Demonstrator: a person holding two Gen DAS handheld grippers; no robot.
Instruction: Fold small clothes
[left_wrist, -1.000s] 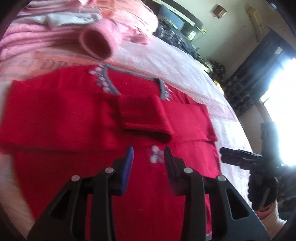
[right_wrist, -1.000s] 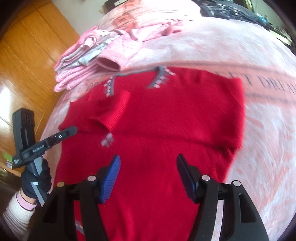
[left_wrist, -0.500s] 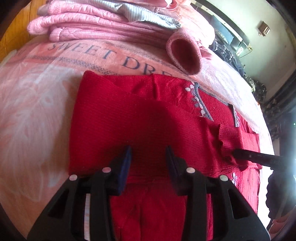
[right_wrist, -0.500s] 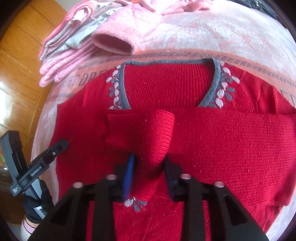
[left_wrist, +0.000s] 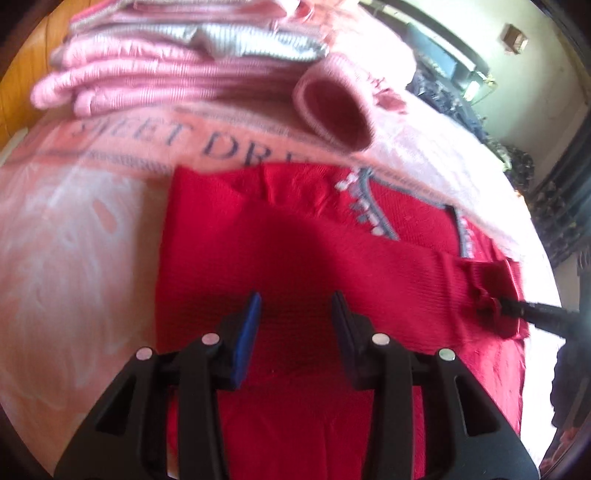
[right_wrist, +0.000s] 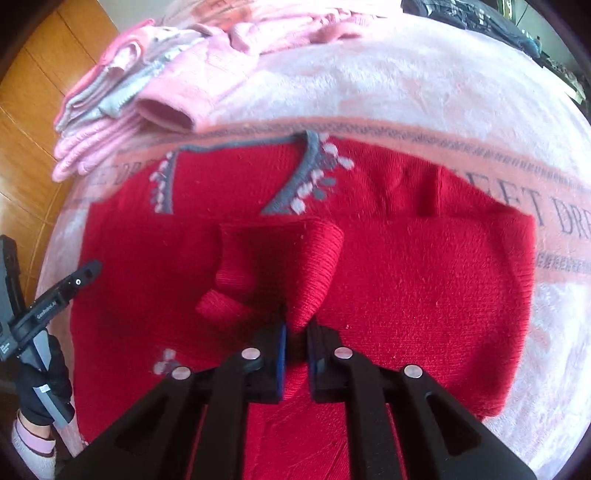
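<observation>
Sleeve cuff (right_wrist: 317, 266) of the red sweater (right_wrist: 424, 288) is clamped by the right claw (right_wrist: 295, 332). Fingers of the left claw (left_wrist: 295, 314) are held apart above the sweater's folded sleeve, below the pink clothes pile (left_wrist: 166, 81).

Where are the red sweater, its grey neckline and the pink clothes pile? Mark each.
red sweater (right_wrist: 424, 280), right wrist view, on its flat body.
grey neckline (right_wrist: 295, 173), right wrist view, on the trim's right slant.
pink clothes pile (left_wrist: 147, 74), left wrist view, on the folded edges.

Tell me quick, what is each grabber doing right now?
Left gripper: open, holding nothing, above the red sweater.
Right gripper: closed, pinching the sweater's folded sleeve cuff.
</observation>
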